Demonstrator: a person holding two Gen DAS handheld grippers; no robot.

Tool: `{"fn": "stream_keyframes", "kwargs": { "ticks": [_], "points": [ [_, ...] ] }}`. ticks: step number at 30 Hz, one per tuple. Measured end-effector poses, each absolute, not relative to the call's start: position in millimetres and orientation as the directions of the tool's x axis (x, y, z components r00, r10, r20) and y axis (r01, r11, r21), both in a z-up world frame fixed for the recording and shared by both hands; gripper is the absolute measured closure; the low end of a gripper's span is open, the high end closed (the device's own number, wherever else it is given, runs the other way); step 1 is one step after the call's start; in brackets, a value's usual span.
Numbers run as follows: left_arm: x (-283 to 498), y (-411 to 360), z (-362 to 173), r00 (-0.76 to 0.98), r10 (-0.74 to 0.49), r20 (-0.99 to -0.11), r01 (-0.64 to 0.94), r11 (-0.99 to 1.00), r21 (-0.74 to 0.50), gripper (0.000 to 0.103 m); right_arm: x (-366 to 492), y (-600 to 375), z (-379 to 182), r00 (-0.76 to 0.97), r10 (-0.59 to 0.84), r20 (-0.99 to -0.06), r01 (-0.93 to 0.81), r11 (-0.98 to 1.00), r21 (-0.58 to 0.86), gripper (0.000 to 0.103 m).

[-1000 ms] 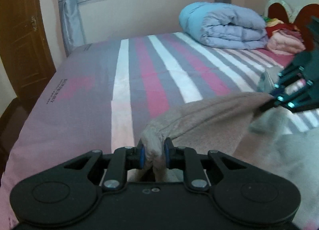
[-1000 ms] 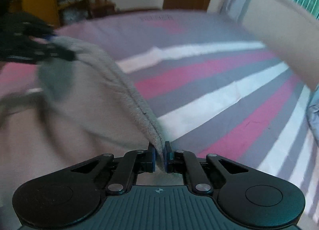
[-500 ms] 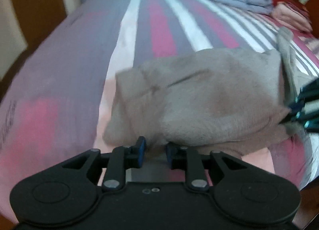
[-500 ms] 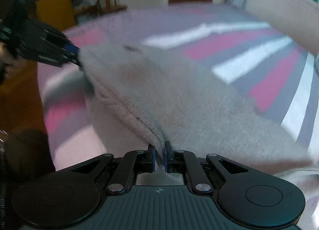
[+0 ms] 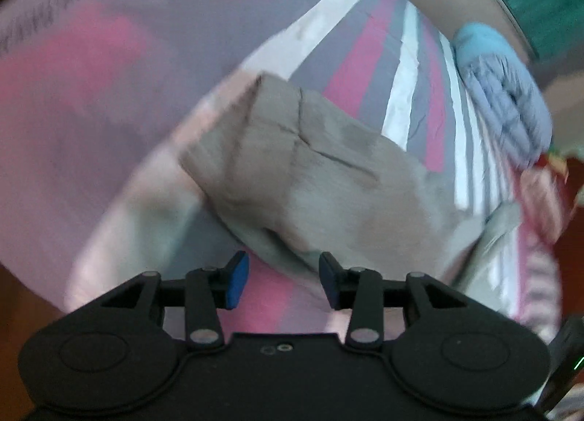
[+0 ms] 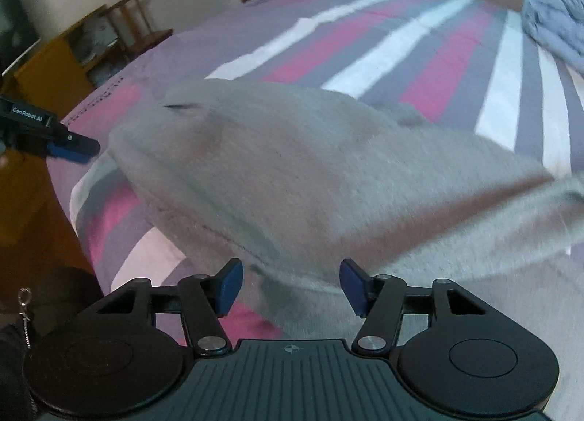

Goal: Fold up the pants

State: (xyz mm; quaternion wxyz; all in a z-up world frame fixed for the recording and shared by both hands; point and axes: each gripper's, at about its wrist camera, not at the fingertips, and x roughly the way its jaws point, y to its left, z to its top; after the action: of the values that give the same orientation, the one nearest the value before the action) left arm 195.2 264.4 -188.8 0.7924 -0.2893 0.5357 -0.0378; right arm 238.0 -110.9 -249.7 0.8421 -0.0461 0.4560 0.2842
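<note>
While both sets of fingers stand spread apart and grip nothing, the pants [image 6: 292, 173] lie flat on the bed [image 6: 419, 41] directly ahead of them. In the right wrist view, the right gripper [image 6: 291, 288] sits with the near folded edge of the pants just past its fingertips, roughly between them, and the cloth runs away forward and off to the right. Its long axis looks to lie across the fingers, from the left end near the bed's corner toward the right. The left gripper [image 6: 75, 147] shows at that left end, just beside the cloth and apart from it. In the blurred left wrist view, the left gripper [image 5: 284, 280] has a corner of the pants [image 5: 321, 180] just ahead of its fingertips. By my judgement both are about equally near, each at its own end. Beyond the pants lies a rolled blue quilt [image 6: 554, 16].
</note>
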Motion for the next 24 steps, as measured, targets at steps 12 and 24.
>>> {"fn": "stream_keyframes", "kwargs": {
  "ticks": [12, 24],
  "points": [
    [218, 251, -218, 0.482, -0.324, -0.814, -0.413, 0.735, -0.537, 0.081, 231, -150, -247, 0.399, 0.431, -0.809, -0.386, 0.879, 0.279, 0.044],
    [212, 231, -207, 0.553, -0.233, -0.8, -0.264, 0.862, -0.434, 0.094, 287, -164, -247, 0.26, 0.399, -0.88, 0.047, 0.905, 0.424, 0.044]
  ]
}}
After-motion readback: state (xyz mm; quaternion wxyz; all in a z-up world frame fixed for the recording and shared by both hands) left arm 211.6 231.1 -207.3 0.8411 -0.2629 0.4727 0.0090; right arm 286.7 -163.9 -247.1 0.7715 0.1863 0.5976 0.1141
